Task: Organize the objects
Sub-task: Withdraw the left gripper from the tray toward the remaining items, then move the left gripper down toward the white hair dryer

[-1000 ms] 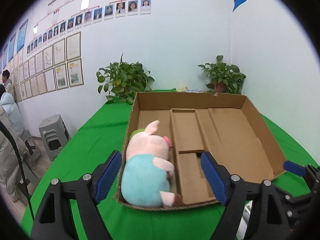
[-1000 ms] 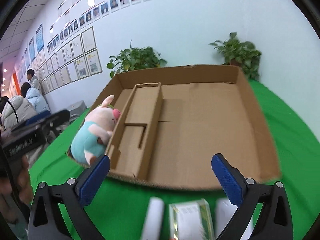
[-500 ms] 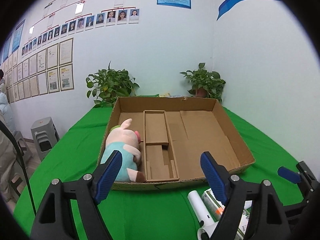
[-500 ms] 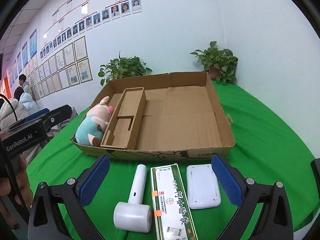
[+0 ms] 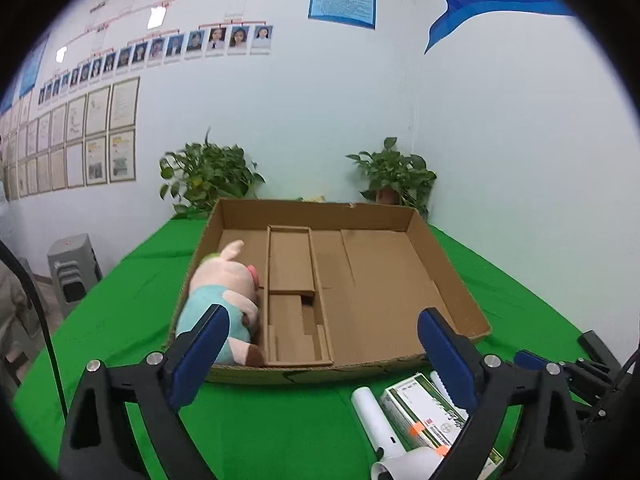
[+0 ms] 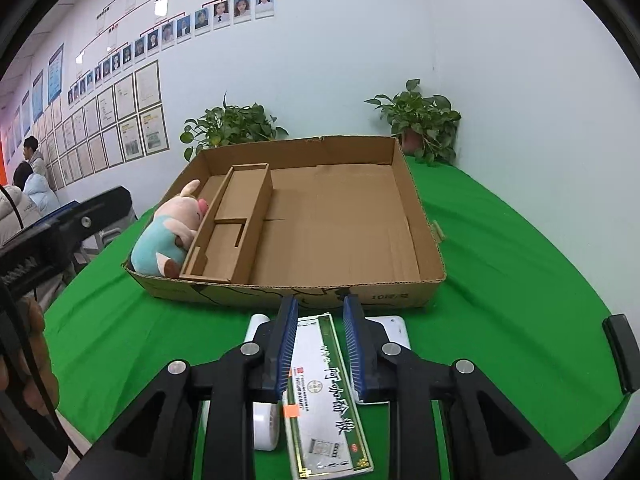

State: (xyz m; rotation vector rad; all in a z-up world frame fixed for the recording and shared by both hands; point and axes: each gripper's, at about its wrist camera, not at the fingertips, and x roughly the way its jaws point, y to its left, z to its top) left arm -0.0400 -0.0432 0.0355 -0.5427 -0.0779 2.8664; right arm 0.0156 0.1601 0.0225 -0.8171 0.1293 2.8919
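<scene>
A shallow cardboard tray [image 6: 416, 296] with a divider insert lies on the green table. A plush pig [image 6: 166, 232] lies in its left compartment, also in the left wrist view [image 5: 224, 296]. My right gripper [image 6: 320, 344] has its blue pads closed in on both long sides of a green-and-white medicine box [image 6: 328, 400] in front of the tray. A white handheld device [image 6: 264, 420] lies left of the box, a flat white case [image 6: 394, 328] right of it. My left gripper [image 5: 324, 344] is open and empty, before the tray.
Two potted plants [image 6: 420, 120] stand at the back of the table by the wall. A grey stool [image 5: 72, 272] stands on the floor at left. People [image 6: 28, 184] sit far left. The box and white device also show in the left wrist view [image 5: 424, 420].
Both grippers have pulled back from the tray. My right gripper has lowered over the medicine box and its jaws have closed from wide open onto the box's sides.
</scene>
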